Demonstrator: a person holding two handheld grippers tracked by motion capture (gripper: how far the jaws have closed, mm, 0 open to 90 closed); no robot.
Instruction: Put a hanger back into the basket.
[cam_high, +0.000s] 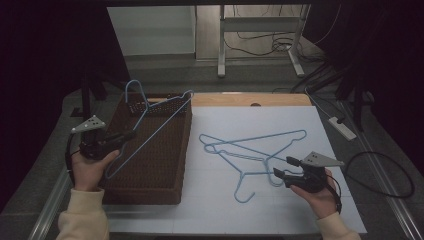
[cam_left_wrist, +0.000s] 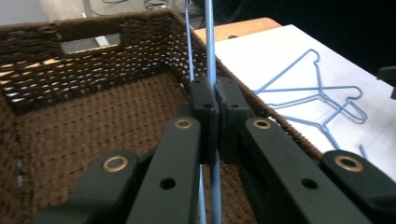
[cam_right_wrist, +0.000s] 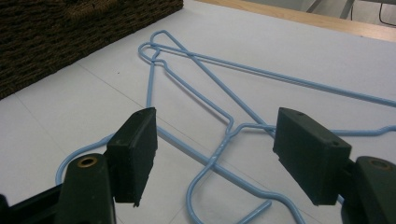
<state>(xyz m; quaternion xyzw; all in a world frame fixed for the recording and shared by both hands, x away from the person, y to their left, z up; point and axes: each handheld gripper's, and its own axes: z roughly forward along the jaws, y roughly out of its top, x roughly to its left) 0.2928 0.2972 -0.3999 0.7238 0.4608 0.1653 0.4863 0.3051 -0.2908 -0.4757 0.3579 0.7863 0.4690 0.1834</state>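
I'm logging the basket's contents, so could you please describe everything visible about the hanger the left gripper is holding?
The hanger is thin, light blue, coated-looking wire: a hook and a triangular frame. It lies tilted across the brown woven basket, hook up past the far rim, one corner over the right rim. The left gripper is shut on its wire; in the left gripper view two strands run at the jaws.

left claw (cam_high: 131, 134): jaws clamped together, pointing right | right claw (cam_high: 284, 168): jaws spread wide, angled left, low
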